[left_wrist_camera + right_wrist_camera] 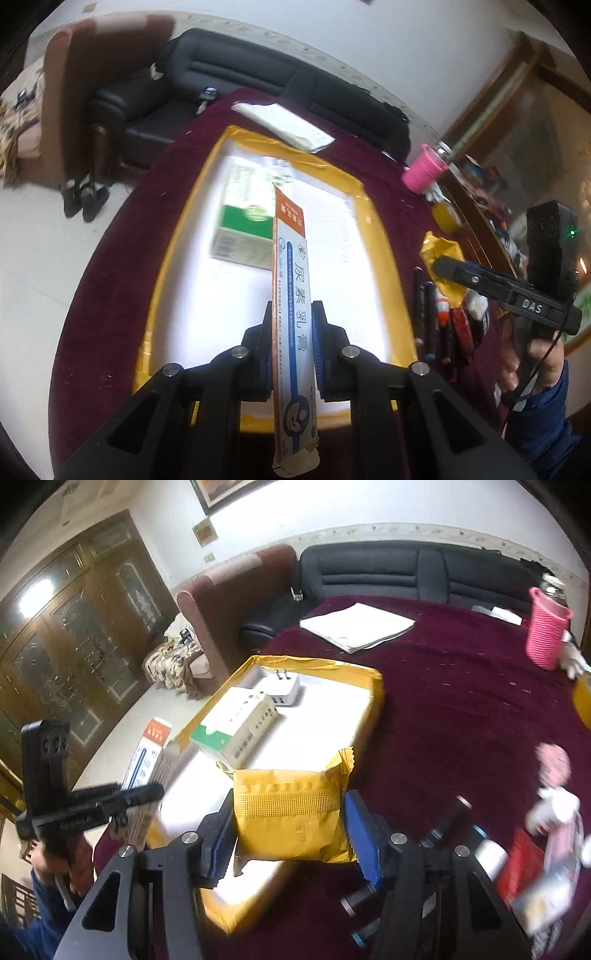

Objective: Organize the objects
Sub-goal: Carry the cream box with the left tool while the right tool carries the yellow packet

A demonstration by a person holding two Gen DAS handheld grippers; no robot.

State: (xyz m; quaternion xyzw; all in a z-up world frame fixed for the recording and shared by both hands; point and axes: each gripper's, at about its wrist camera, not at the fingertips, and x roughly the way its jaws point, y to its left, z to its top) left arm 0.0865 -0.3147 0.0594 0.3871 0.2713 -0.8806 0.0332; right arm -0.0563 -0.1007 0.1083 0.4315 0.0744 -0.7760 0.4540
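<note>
Left tool [291, 343]: clamped on ointment box [291, 295], long axis pointing far, above yellow tray [373, 206].
Right tool [290, 834]: clamped on yellow packet [291, 812], at tray's near edge.

Left wrist view: set behind the left gripper [291, 343], looking forward and down, close over the yellow tray [376, 229] on the maroon tablecloth [122, 240]; right gripper [480, 277] seen at right edge.
Right wrist view: set behind the right gripper [291, 834], facing the black sofa [406, 568], low over the tray's near corner; left gripper [110, 805] at left edge.
Shared: tray, green-and-white box [243, 229] [236, 731], tablecloth, white papers [284, 122] [354, 626], pink cup [424, 171] [546, 635], sofa.
</note>
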